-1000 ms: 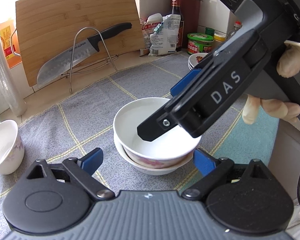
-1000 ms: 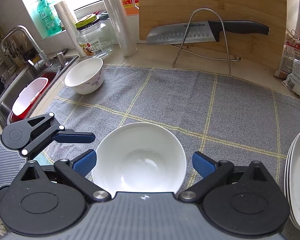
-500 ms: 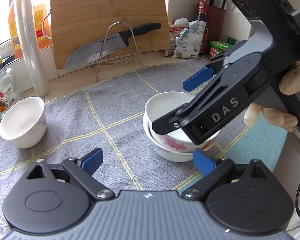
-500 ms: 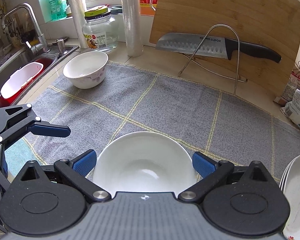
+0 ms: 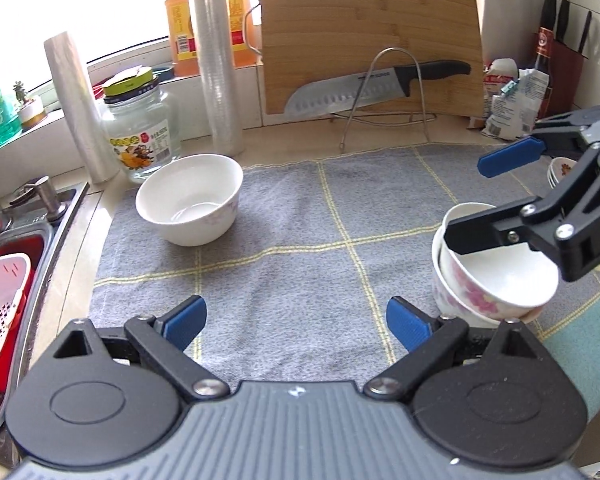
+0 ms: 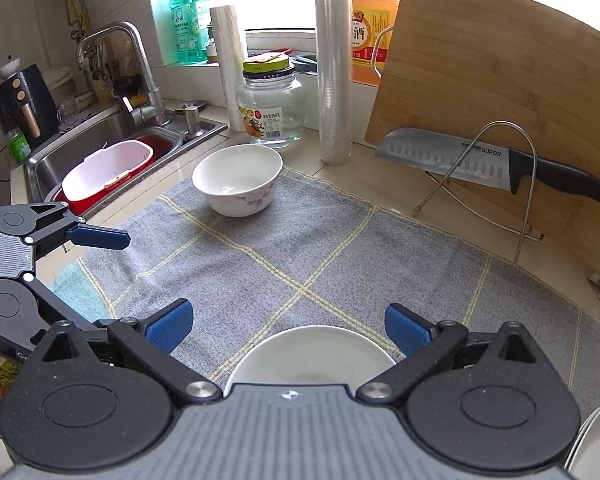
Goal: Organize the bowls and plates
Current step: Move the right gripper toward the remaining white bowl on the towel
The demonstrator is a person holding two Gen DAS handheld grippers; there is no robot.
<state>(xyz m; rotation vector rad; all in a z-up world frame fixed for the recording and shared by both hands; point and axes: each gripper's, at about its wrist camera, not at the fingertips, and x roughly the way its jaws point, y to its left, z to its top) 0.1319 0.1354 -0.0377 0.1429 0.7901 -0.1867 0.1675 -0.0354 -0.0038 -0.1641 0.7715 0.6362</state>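
My left gripper (image 5: 294, 322) has swung away from the stacked bowls (image 5: 496, 272), now at the frame's right edge, top one tilted, pink flowers outside. Lone white bowl (image 5: 190, 198) sits upright, upper left on the mat (image 5: 300, 260). Left gripper open, empty; right gripper (image 6: 288, 328) open over the stack.

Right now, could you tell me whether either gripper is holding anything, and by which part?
Nothing is held. The left gripper and right gripper are both open and empty above the stacked bowls.
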